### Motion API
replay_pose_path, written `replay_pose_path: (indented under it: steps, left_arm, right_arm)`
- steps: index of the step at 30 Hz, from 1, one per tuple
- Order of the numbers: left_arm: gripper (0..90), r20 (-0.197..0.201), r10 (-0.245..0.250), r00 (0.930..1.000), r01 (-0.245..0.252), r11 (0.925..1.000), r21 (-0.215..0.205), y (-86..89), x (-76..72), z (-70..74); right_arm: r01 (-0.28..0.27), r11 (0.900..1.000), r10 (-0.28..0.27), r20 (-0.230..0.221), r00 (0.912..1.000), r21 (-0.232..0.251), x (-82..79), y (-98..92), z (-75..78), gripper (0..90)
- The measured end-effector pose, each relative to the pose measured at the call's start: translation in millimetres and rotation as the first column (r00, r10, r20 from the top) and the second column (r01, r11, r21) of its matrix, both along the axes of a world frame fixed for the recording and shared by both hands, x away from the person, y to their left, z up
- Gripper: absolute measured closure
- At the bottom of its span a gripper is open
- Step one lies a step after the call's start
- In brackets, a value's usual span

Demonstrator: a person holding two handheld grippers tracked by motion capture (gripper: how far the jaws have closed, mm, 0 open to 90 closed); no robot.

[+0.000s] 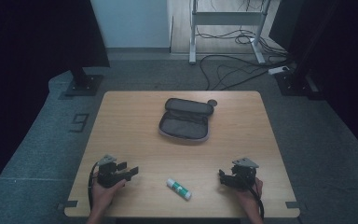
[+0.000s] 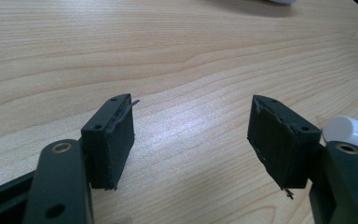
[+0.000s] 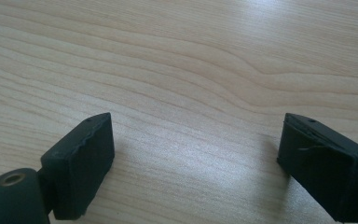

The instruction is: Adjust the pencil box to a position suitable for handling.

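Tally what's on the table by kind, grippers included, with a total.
Grippers: 2, left and right, both open
Pencil case: 1, lying open
Glue stick: 1
Total: 4

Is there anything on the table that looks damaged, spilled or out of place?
Nothing is spilled. The pencil case lies open, and the glue stick lies on its side near the front edge, between the two hand-held grippers. One small oddity: on the left hand-held gripper, the pads look frayed, with edges peeling.
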State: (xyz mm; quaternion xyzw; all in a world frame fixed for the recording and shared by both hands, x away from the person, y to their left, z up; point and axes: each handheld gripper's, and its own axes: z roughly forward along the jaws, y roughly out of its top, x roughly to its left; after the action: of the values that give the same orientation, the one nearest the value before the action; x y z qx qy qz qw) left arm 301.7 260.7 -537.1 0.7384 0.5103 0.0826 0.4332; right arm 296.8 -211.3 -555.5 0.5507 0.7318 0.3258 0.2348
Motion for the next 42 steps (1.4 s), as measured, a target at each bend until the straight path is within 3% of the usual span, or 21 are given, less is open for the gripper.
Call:
replay_pose_path:
  steps: [30, 36, 42]
  left_arm:
    - [33.2, 0.006, 0.007, 1.0000, -0.007, 1.0000, -0.003, 0.2, -0.9, 2.7]
    - [33.9, 0.029, 0.015, 0.9995, -0.015, 0.9998, -0.012, 3.3, -2.9, 9.3]
    - [33.7, 0.024, 0.011, 0.9996, -0.011, 0.9998, -0.019, 3.8, -2.5, 9.2]
  right_arm:
    - [0.011, 1.000, -0.011, 0.015, 0.9998, 0.004, -3.1, -2.0, 0.7, 17.2]
    - [0.019, 1.000, -0.019, 0.014, 0.9997, 0.025, -3.2, -1.9, 1.0, 17.2]
    - [0.013, 0.999, -0.013, 0.023, 0.9996, 0.033, -5.2, -0.7, 2.9, 18.1]
